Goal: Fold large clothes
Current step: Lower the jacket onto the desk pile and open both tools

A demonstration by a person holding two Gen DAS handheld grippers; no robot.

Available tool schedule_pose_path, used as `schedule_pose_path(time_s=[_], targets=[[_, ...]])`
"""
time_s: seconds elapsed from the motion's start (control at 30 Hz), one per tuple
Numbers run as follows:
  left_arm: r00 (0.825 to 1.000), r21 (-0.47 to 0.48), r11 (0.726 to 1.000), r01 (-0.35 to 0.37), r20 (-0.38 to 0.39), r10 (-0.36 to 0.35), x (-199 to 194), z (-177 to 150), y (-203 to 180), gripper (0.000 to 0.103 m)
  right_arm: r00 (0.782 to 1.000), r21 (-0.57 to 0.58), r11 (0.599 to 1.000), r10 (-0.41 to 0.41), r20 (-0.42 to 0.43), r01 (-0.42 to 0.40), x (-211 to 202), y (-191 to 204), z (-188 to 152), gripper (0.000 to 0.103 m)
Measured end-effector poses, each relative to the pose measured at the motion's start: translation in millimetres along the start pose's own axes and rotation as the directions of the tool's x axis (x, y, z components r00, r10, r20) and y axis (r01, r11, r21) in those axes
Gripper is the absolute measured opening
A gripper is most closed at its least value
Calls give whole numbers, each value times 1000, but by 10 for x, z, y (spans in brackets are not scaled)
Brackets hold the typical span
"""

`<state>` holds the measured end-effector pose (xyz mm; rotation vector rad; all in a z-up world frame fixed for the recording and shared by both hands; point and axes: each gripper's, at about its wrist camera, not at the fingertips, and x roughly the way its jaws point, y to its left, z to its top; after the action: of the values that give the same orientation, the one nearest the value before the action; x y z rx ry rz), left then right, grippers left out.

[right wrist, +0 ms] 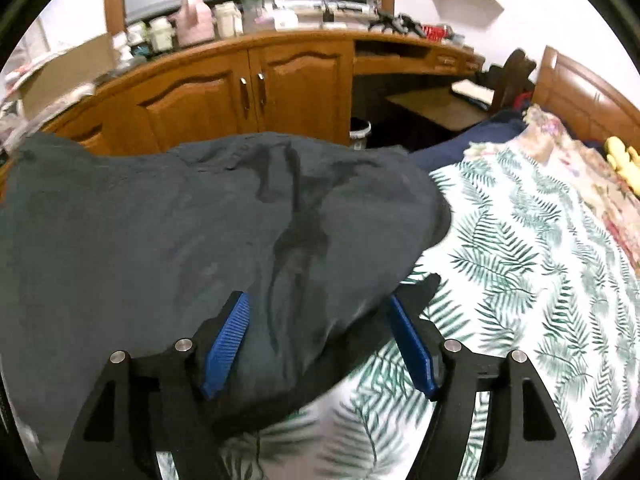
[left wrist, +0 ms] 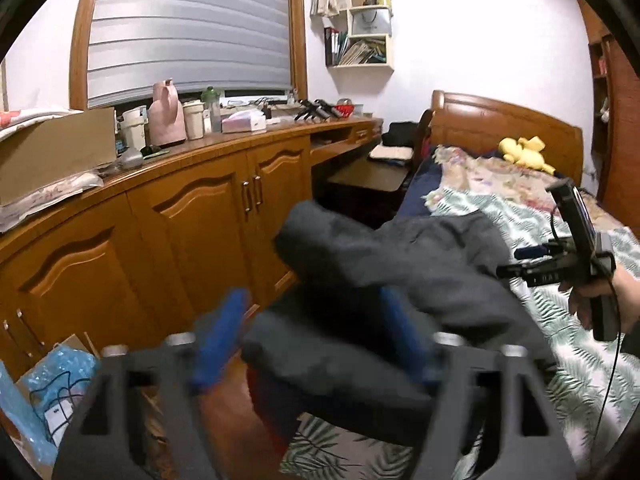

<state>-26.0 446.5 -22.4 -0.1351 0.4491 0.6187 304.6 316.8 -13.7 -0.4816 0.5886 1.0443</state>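
Observation:
A large dark grey garment (right wrist: 200, 216) lies bunched on the bed's left side, draping over its edge; it also shows in the left wrist view (left wrist: 400, 264). My left gripper (left wrist: 312, 312) is open, its blue pads wide apart, with the garment's hanging edge between them. My right gripper (right wrist: 320, 304) is open above the garment's near edge, with cloth lying between its pads. The right gripper also shows from the left wrist view (left wrist: 560, 264), held by a hand over the bed.
The bed has a fern-print cover (right wrist: 520, 240), a wooden headboard (left wrist: 500, 128) and a yellow plush toy (left wrist: 524, 152). A long wooden cabinet (left wrist: 180, 208) with a cluttered top runs along the left. A cardboard box with blue plastic (left wrist: 48, 384) sits on the floor.

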Motion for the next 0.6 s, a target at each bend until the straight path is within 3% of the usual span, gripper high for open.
schedule_pose_path(time_s=[0.13, 0.33, 0.6], targets=[[1000, 10, 1000, 12, 13, -12, -192, 47, -160, 91, 998, 5, 1000, 9, 58, -9, -397, 38, -246, 78], [999, 29, 999, 36, 7, -36, -422, 87, -495, 91, 991, 35, 999, -10, 137, 6, -980, 13, -725, 84], [983, 68, 981, 179, 27, -182, -790, 0, -1232, 91, 970, 112, 991, -95, 224, 72, -1850, -83, -1527, 84]])
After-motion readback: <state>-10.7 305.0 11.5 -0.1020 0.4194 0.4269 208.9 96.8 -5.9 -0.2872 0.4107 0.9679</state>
